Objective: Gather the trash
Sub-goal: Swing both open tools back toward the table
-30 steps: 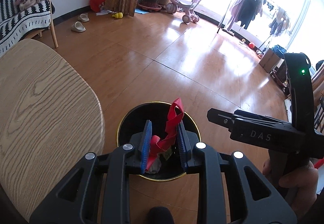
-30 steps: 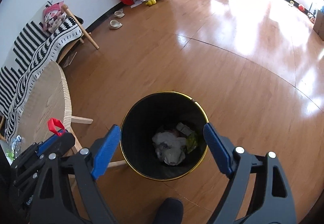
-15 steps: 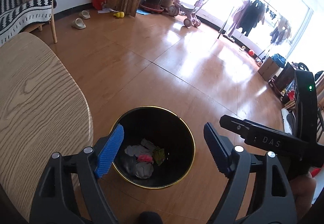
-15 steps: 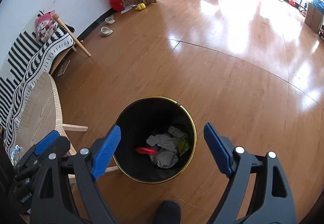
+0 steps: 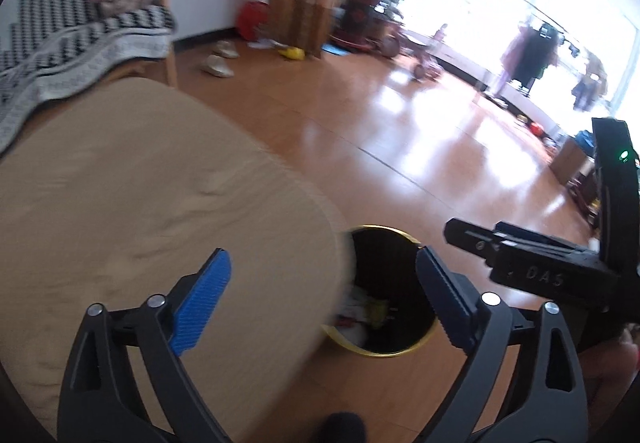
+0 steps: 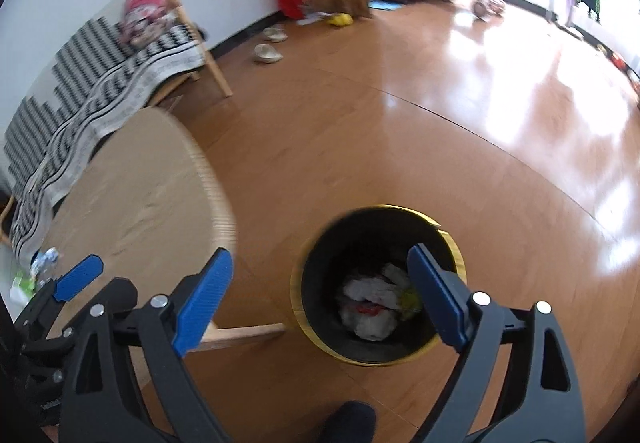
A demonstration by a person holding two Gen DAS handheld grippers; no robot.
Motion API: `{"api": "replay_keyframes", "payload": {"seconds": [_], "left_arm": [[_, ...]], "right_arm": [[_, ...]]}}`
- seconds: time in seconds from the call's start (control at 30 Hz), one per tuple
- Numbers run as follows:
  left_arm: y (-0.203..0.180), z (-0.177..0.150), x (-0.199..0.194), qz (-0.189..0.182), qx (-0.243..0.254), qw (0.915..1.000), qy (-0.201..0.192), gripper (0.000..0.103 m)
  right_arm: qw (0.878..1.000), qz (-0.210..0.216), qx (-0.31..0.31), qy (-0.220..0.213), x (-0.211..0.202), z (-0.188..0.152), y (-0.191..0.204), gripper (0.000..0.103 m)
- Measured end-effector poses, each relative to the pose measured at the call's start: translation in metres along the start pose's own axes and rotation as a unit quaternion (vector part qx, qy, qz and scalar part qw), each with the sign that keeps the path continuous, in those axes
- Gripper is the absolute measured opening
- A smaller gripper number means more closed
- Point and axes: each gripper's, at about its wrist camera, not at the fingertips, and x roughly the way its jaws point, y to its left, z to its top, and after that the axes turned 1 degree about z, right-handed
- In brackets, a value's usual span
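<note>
Trash (image 6: 370,307) (white crumpled paper, a red scrap, a yellow-green bit) lies at the bottom of the black gold-rimmed bin (image 6: 316,335) on the wood floor (image 6: 400,147), w/ the round wooden table (image 5: 132,203) just beside it. R gripper (image 6: 318,293) hangs above the bin, jaws spread wide, having just opened a bit more, nothing btwn them, bin seen under its right finger. L gripper (image 5: 322,295) also spread wide, jaws just opened, empty, over the table edge w/ the bin to its right.
</note>
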Motion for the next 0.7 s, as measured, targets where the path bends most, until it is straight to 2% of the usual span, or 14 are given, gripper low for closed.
{"api": "replay_keyframes", "payload": {"seconds": [0.1, 0.23, 0.33, 0.53, 0.7], "left_arm": [[0.049, -0.001, -0.031, 0.044, -0.024, 0.9987, -0.011, 0.093], [0.122, -0.009, -0.077, 0.102, -0.068, 0.9921, -0.025, 0.093], [0.187, -0.023, -0.117, 0.155, -0.107, 0.9813, -0.037, 0.093], [0.286, -0.065, -0.179, 0.214, -0.170, 0.9604, -0.053, 0.093], [0.363, -0.109, -0.214, 0.259, -0.215, 0.9405, -0.050, 0.093]], "right_arm": [[0.999, 0.031, -0.034, -0.002, 0.000, 0.004, 0.060, 0.088], [0.994, 0.070, -0.090, 0.004, 0.003, -0.001, 0.148, 0.089], [0.986, 0.105, -0.126, 0.017, 0.007, -0.012, 0.216, 0.089], [0.967, 0.169, -0.186, 0.041, 0.016, -0.038, 0.339, 0.089], [0.946, 0.223, -0.223, 0.079, 0.029, -0.076, 0.421, 0.089]]}}
